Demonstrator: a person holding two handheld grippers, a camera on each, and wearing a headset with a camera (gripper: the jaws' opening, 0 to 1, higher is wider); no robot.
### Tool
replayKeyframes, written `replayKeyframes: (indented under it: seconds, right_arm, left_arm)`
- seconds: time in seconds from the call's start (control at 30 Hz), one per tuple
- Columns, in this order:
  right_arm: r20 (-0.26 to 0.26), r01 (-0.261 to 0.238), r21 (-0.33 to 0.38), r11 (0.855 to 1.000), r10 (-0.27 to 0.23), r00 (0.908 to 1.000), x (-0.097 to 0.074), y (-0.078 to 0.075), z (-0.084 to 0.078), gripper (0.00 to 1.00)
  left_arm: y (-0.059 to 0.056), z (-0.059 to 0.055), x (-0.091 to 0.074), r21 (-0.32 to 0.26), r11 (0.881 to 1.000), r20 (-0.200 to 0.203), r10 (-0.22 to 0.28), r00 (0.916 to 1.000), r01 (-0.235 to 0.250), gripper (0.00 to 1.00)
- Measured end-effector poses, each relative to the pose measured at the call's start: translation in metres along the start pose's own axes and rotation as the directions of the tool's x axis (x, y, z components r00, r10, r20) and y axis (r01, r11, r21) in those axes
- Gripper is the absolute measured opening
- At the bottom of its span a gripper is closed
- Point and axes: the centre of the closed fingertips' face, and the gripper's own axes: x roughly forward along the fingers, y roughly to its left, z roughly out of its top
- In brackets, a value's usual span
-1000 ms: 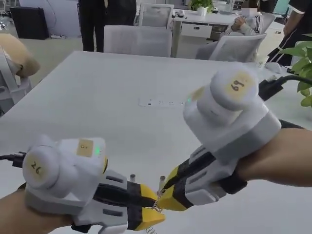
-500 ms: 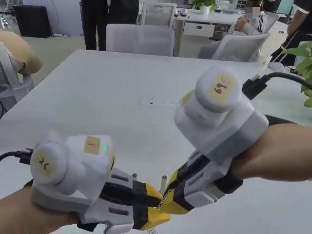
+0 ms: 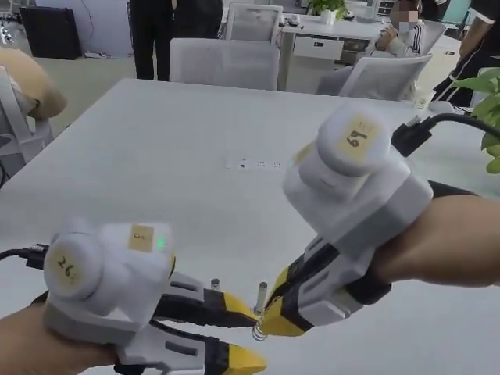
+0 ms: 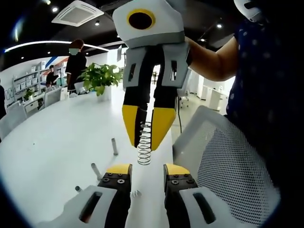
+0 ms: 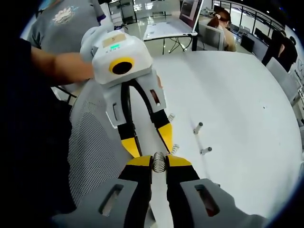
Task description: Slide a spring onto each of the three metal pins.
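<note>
Right gripper fingers pinched on the top end of a spring, which hangs over the tabletop near the pins. Left gripper fingers spread, empty. Spring probably light, squashy, apt to flick out; grip one end and leave the bore free.

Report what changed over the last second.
The left gripper opened its jaws and let go of the spring. The right gripper stays shut on the spring and now holds it alone. The pins stand on the table as before.
</note>
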Motion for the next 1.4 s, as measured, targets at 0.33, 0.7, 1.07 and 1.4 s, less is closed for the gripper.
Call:
replayKeyframes:
  seconds: [0.33, 0.7, 1.07, 1.4]
  right_arm:
    - [0.001, 0.019, 0.020, 1.000, -0.019, 0.9998, -0.002, -0.007, -0.006, 0.08]
    - [-0.005, 0.049, 0.048, 0.998, -0.049, 0.9988, -0.010, -0.020, -0.016, 0.08]
    - [-0.026, 0.082, 0.078, 0.994, -0.081, 0.9964, -0.015, -0.034, -0.030, 0.08]
    - [-0.055, 0.121, 0.105, 0.987, -0.115, 0.9918, -0.025, -0.053, -0.044, 0.08]
  left_arm:
    - [0.009, -0.022, -0.020, -0.091, 0.995, -0.013, 0.039, 0.9991, -0.040, 0.39]
    - [0.025, -0.048, -0.039, -0.138, 0.980, -0.018, 0.143, 0.9895, -0.145, 0.53]
    - [0.040, -0.069, -0.044, -0.164, 0.962, -0.015, 0.221, 0.9751, -0.221, 0.63]
    - [0.050, -0.082, -0.046, -0.178, 0.947, -0.014, 0.270, 0.9628, -0.268, 0.72]
